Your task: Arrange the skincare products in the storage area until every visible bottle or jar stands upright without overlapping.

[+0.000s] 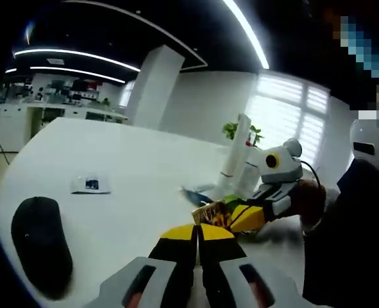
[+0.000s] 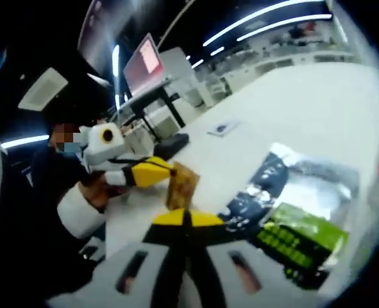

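You hold both grippers with jaws pressed together, left gripper [image 1: 197,232] and right gripper [image 2: 186,218] nipping a small brown sachet [image 2: 182,185] between them above the white table [image 1: 131,160], beside foil pouches [image 2: 298,212], probably to stand it upright.

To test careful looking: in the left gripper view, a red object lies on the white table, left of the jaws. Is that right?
One detail is wrong: the object is black, not red, as the left gripper view shows. It does lie on the white table, left of the jaws.
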`<state>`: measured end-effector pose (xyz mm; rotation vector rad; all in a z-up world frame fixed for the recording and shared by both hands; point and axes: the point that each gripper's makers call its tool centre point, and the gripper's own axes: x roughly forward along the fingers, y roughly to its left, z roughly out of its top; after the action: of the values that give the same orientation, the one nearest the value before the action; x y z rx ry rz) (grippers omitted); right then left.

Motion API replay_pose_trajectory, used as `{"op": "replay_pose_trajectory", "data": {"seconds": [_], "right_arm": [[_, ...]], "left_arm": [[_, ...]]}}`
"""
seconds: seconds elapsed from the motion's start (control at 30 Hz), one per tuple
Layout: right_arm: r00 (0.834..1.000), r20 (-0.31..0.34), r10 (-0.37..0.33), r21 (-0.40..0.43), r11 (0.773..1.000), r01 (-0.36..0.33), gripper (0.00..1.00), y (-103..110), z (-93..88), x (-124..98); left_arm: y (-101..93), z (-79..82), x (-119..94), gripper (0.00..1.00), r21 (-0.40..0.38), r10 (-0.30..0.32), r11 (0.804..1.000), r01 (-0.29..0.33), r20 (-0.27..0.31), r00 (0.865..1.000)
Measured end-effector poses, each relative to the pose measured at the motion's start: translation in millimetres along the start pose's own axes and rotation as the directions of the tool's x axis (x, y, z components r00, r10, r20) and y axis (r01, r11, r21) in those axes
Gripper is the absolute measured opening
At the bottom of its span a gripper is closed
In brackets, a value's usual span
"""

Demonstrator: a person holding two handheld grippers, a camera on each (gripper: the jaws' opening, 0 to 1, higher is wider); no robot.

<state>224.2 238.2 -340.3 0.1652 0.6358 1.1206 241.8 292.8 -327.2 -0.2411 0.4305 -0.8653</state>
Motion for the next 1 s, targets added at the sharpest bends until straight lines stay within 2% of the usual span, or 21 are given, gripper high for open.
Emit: {"op": "replay_pose_trajectory", "data": {"seconds": [0.2, 0.33, 0.47, 0.7, 0.9, 1.0], "right_arm": [[1.000, -0.012, -0.009, -0.038, 0.999, 0.009, 0.00, -2.7, -2.5, -2.0], [0.998, -0.045, -0.042, -0.174, 0.984, 0.033, 0.01, -2.9, -6.2, -2.9], [0.997, -0.057, -0.049, -0.248, 0.968, 0.034, 0.02, 1.7, -7.7, -1.9], [0.993, -0.071, -0.098, -0.395, 0.917, 0.062, 0.05, 1.7, -7.6, -1.3], [0.988, -0.083, -0.130, -0.467, 0.881, 0.077, 0.10, 1.1, -8.4, 0.7], [0.984, -0.077, -0.160, -0.508, 0.855, 0.099, 0.19, -2.3, -6.4, 1.5]], "left_arm": [[-0.8, -4.9, 3.3, 0.01, -0.001, 0.008, 1.000, -0.008, -0.016, 1.000], [0.2, -12.0, 6.2, 0.01, 0.027, 0.033, 0.999, -0.032, -0.055, 0.998], [1.9, -14.7, 5.3, 0.01, 0.036, 0.043, 0.999, -0.041, -0.068, 0.997], [2.1, -15.6, 5.6, 0.01, 0.037, 0.045, 0.998, -0.043, -0.074, 0.996], [3.3, -18.5, 5.9, 0.01, 0.048, 0.051, 0.998, -0.046, -0.088, 0.995], [3.5, -18.5, 4.6, 0.01, 0.049, 0.049, 0.998, -0.045, -0.087, 0.995]]}}
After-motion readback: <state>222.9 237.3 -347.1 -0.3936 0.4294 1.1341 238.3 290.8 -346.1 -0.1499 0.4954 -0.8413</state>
